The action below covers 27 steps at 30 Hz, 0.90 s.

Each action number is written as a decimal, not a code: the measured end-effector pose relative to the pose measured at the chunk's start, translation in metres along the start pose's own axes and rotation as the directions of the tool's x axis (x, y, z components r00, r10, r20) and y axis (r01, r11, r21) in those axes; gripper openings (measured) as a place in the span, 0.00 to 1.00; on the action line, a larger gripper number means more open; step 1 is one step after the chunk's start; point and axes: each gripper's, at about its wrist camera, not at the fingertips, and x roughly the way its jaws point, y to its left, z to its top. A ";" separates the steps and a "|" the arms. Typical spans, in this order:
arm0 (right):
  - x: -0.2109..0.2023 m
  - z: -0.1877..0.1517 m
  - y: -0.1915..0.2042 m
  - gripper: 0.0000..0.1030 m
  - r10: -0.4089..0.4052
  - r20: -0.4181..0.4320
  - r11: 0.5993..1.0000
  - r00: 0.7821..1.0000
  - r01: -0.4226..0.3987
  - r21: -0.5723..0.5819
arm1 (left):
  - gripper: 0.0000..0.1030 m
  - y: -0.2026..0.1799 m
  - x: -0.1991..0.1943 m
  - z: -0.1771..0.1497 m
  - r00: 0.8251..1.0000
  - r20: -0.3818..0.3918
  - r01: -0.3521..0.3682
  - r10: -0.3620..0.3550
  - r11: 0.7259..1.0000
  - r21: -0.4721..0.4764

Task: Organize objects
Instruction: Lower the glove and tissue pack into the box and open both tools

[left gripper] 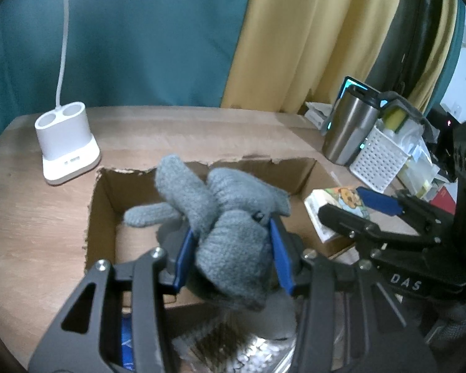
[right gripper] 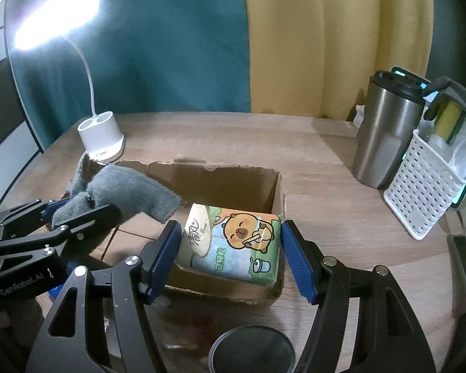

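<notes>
1. Gloves, grey and knitted, sit bunched between the blue pads of the left tongs, which are clamped on them; they hang above the cardboard box, fingers flopping out toward its far wall.
2. From the right wrist view the same gloves show over the box's left half, the left tongs pinching them from the side.
3. Tissue pack, the one with the cartoon animal, sits between the pads of the right tongs. The left pad is touching or nearly touching it and the right pad is just beside it; I cannot tell whether they grip it.
4. That pack rests tilted in the box's near right corner, its lower edge on the near wall.
5. In the left wrist view the pack lies just right of the gloves, with the right tongs around it.
6. Box edges are torn and ragged along the far rim; bare cardboard floor shows in the left half, under the gloves.
7. On the surface, open wood lies behind the box.
8. White lamp base stands near the box's far left corner; steel tumbler and white perforated basket stand well off to the right.
9. A dark round rim sits low in the right wrist view, close to the box's near wall.
</notes>
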 end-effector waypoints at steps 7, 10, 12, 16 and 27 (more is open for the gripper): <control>0.006 -0.002 0.003 0.67 0.005 -0.017 1.000 1.000 -0.005 -0.004 | 0.46 0.000 0.006 -0.002 1.000 -0.019 -0.006 0.006 1.000 -0.005; 0.007 -0.002 0.004 0.67 0.004 -0.021 1.000 1.000 -0.004 -0.004 | 0.47 0.001 0.007 -0.003 1.000 -0.026 -0.003 0.002 1.000 -0.011; 0.008 -0.002 0.004 0.67 0.006 -0.023 1.000 1.000 -0.006 0.001 | 0.52 0.001 0.009 -0.003 0.999 -0.037 -0.009 0.008 1.000 -0.011; 0.008 -0.002 0.005 0.67 0.012 -0.035 1.000 0.999 -0.011 0.013 | 0.57 0.004 0.008 -0.004 0.999 -0.043 -0.018 0.017 1.000 -0.025; 0.004 -0.001 0.003 0.83 0.017 -0.023 0.999 1.000 -0.016 0.042 | 0.69 0.010 -0.001 -0.005 0.999 -0.030 -0.019 0.018 0.999 -0.039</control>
